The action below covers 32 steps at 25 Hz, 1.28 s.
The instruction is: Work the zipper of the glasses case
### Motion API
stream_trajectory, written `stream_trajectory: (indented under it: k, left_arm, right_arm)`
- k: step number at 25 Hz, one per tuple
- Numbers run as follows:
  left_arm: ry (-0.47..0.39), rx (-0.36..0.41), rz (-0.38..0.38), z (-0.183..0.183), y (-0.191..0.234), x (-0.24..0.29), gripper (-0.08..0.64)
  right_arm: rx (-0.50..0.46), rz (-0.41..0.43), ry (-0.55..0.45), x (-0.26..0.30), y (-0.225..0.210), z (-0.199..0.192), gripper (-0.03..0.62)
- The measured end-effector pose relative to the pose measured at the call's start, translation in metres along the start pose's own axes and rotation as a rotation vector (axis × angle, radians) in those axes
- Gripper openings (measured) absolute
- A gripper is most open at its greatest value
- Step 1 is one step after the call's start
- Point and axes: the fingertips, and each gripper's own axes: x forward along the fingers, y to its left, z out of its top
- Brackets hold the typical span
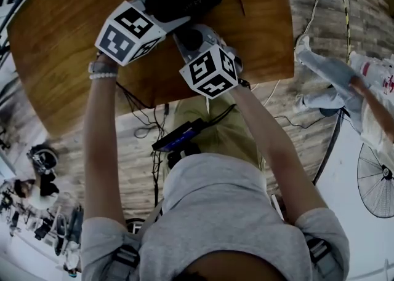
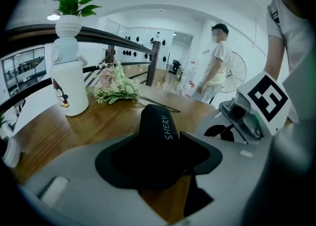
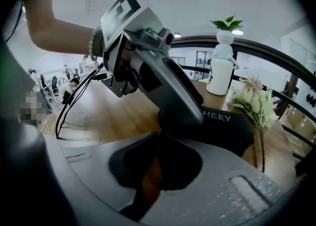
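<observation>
A black glasses case (image 1: 188,0) with white lettering lies on the brown wooden table (image 1: 61,46). My left gripper (image 1: 175,10) is shut on it: in the left gripper view the case (image 2: 160,131) sits clamped between the two black pads. My right gripper (image 1: 189,39) reaches in from the near side, just below the left one. In the right gripper view its jaws (image 3: 157,143) stand almost together with a thin slit of table between them. Their tips rest against the case's (image 3: 232,126) near end under the left gripper's finger (image 3: 173,91). No zipper pull can be made out there.
A white bottle-shaped vase (image 2: 69,76) with a green plant and a bunch of flowers (image 2: 116,89) stand on the table beyond the case. The table's near edge runs just below my grippers. A person (image 2: 217,67) and a floor fan (image 1: 375,181) are off to the right.
</observation>
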Motion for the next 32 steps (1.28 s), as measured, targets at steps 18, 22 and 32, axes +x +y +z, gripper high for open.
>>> stream_trajectory:
  k: [18,22,32]
  left_arm:
    - [-0.136,-0.036,0.296,0.008,0.001,-0.040,0.108]
    - [-0.215,-0.077,0.412,0.021,-0.006,-0.072,0.014]
    - [-0.349,-0.101,0.576,0.057,-0.052,-0.137,0.014]
  right_arm:
    - [0.166,-0.073,-0.080,-0.038,-0.023,-0.002,0.012]
    - [0.214,-0.131,-0.144,-0.072,-0.040,0.007,0.002]
    - [0.187,-0.209,-0.313,-0.160,-0.066,0.051,0.002]
